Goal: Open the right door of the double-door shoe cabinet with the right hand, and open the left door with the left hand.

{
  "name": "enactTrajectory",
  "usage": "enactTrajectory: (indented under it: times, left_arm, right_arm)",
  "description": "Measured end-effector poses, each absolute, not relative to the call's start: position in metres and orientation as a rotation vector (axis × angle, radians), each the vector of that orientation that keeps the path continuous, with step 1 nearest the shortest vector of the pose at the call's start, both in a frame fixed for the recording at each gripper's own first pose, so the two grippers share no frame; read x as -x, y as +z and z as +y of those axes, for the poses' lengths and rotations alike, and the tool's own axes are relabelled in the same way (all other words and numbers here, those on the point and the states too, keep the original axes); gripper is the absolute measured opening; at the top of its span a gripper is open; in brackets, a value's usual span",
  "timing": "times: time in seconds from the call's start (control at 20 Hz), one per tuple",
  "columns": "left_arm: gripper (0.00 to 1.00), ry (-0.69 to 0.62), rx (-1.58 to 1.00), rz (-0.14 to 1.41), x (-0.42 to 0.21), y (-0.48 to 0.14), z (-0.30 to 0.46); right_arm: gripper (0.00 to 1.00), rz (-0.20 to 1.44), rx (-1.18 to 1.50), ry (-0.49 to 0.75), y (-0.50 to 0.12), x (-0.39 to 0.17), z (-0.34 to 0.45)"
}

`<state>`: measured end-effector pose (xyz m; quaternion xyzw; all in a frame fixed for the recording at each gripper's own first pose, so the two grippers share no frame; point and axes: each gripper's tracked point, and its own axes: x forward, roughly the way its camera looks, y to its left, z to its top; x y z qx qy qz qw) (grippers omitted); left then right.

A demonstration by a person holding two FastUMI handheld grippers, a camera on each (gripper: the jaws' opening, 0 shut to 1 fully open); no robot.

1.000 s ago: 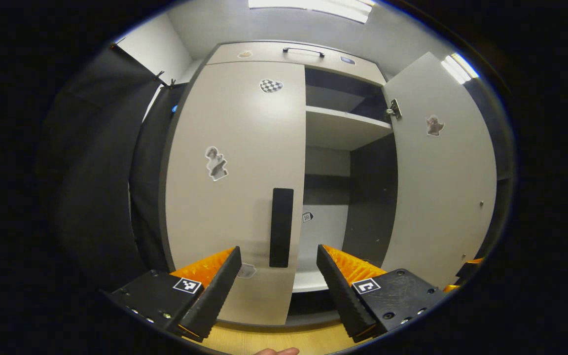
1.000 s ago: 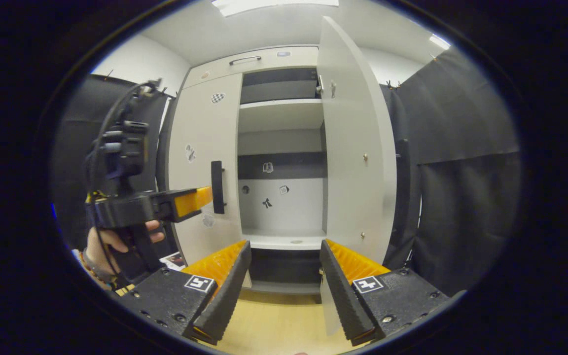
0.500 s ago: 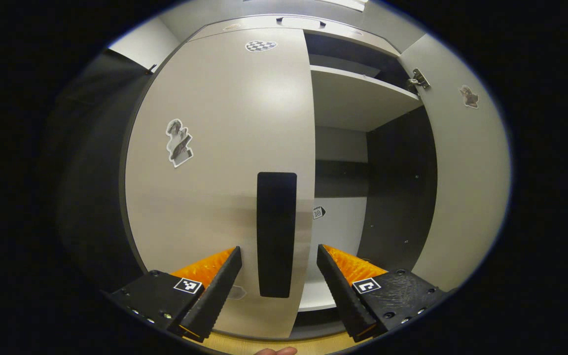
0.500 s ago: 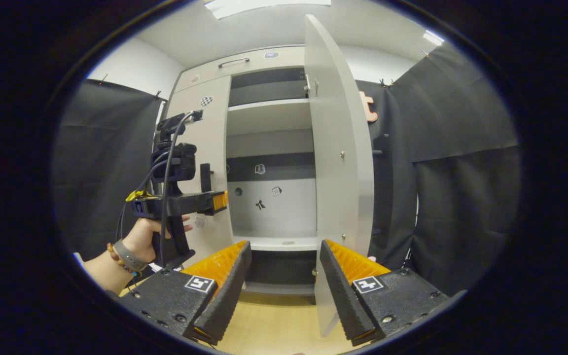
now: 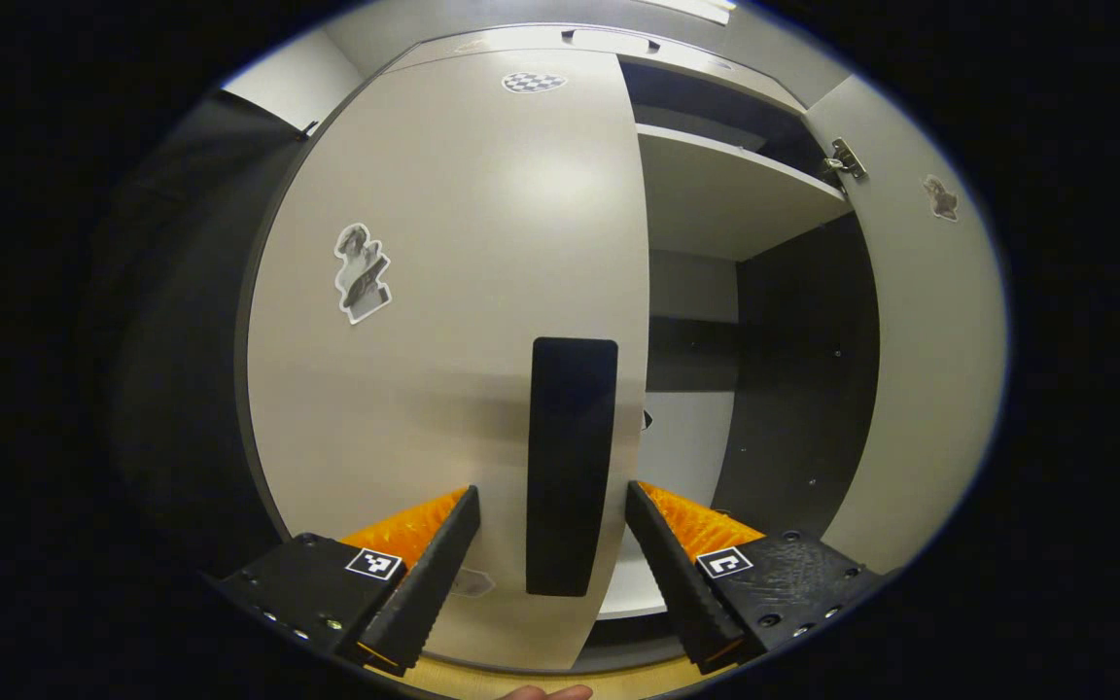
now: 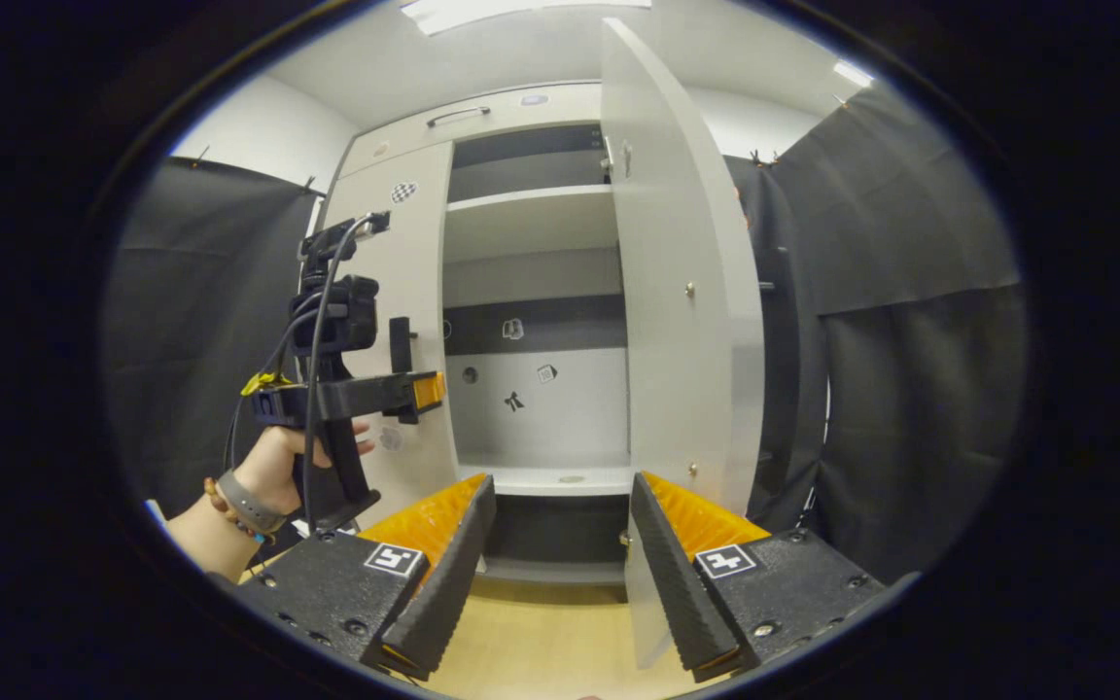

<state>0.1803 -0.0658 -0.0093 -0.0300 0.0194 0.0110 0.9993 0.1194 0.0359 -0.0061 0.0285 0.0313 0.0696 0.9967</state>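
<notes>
Closer now, the left claw gapes around the handle of the closed left door, ready to pull. Right claw hangs open, empty; right door stands wide.

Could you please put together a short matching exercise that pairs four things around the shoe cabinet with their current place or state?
Things:
1. right door
2. left door
3. black handle
4. right tool

States:
A. closed flat against the cabinet
B. swung wide open
C. between the left tool's open fingers, not yet gripped
D. open and empty, low in front of the cabinet, over the wooden floor

Pairs: 1-B, 2-A, 3-C, 4-D
</notes>
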Motion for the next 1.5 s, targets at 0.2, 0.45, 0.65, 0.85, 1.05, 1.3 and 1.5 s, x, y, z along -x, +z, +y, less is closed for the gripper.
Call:
enactTrajectory:
  times: [0.2, 0.45, 0.65, 0.85, 1.05, 1.3, 1.5]
  left_arm:
    - [0.94, 0.016, 0.061, 0.037, -0.181, -0.010, -0.066]
    - [0.45, -0.025, 0.112, 0.039, -0.181, -0.015, -0.070]
    - [0.15, 0.005, 0.043, 0.022, -0.177, -0.013, -0.069]
    - [0.03, -0.033, 0.053, 0.030, -0.175, -0.014, -0.070]
    - [0.03, -0.031, 0.044, 0.021, -0.167, -0.013, -0.071]
    - [0.03, -0.050, 0.060, 0.050, -0.151, -0.012, -0.069]
    - [0.03, -0.068, 0.075, 0.046, -0.130, -0.010, -0.065]
  right_arm:
    - [0.87, 0.060, -0.054, 0.143, -0.007, -0.120, 0.037]
    - [0.88, 0.071, -0.058, 0.142, -0.010, -0.121, 0.039]
    - [0.87, 0.070, -0.055, 0.136, -0.010, -0.121, 0.039]
    - [0.88, 0.065, -0.054, 0.130, -0.009, -0.120, 0.038]
    - [0.88, 0.070, -0.050, 0.123, -0.010, -0.118, 0.039]
    - [0.87, 0.061, -0.039, 0.110, -0.009, -0.111, 0.040]
    - [0.88, 0.064, -0.039, 0.110, -0.010, -0.105, 0.044]
